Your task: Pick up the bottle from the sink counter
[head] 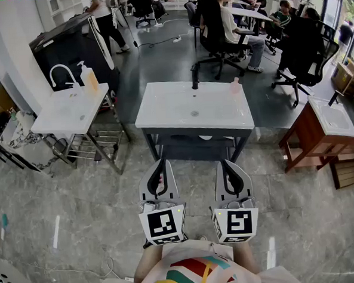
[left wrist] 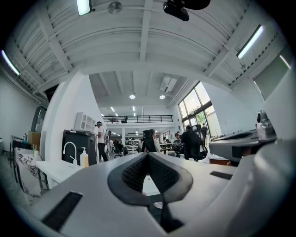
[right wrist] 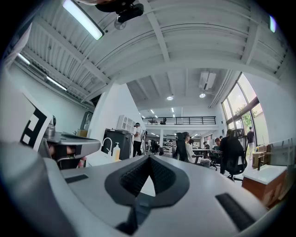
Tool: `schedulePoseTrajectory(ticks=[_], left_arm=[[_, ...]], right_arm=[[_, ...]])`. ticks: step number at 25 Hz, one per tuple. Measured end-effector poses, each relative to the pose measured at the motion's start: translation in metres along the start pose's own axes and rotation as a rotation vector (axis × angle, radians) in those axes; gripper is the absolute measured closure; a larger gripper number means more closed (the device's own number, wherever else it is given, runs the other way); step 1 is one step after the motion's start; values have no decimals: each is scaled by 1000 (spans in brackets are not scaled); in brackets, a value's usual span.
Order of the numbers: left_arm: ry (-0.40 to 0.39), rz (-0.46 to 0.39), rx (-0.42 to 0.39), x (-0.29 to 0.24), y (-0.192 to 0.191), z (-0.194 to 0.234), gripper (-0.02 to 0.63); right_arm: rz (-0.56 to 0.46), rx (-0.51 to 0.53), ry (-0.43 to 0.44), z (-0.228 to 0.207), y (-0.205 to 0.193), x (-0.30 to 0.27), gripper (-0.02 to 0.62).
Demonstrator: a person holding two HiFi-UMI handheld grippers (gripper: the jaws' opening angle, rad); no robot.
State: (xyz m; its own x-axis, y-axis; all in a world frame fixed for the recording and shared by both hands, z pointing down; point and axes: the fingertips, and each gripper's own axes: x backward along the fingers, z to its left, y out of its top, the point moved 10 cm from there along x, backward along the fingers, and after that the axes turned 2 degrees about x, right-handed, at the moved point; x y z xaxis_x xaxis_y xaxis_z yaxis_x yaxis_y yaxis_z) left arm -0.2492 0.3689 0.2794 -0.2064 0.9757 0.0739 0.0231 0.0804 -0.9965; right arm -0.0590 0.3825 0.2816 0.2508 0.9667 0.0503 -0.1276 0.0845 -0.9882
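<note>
Grey-shelled left claw [head: 161, 164] is fully shut: in the left gripper view its two dark ribbed pads meet at the tips, with nothing clamped between them. Right claw [head: 225, 163] is in the same condition; the right gripper view shows its pads closed tip to tip and gripping nothing. In the head view both claws are held side by side above the marble-pattern floor [head: 79, 198], just apart from each other, each pointing toward 12 o'clock, and neither touches any object. White bench [head: 163, 118] stands directly at 12 o'clock from the claws, well apart from them. Its shallow basin has a drain [head: 194, 113] at the centre and a black tap [head: 194, 77] at the 12 o'clock edge. The bottle [head: 235, 85], small, pale pink and upright, stands on the bench top near the 1 o'clock corner, on the 3 o'clock side of the black tap and apart from it. A second bench [head: 62, 118] stands at 10 o'clock from the claws; on it a pump bottle [head: 89, 78] with amber contents stands upright just beside a white tap [head: 58, 73], on that tap's 3 o'clock side. A wooden stand [head: 308, 137] with a white basin top sits at 2 o'clock. Seated people [head: 226, 21] on office chairs [head: 306, 58] occupy the area beyond the benches.
</note>
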Motion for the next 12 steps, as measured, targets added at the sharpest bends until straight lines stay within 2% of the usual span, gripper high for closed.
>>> schedulePoseTrajectory(ticks=[12], left_arm=[[-2, 6, -11, -5, 1, -6, 588]], right_arm=[[7, 0, -1, -11, -1, -2, 583]])
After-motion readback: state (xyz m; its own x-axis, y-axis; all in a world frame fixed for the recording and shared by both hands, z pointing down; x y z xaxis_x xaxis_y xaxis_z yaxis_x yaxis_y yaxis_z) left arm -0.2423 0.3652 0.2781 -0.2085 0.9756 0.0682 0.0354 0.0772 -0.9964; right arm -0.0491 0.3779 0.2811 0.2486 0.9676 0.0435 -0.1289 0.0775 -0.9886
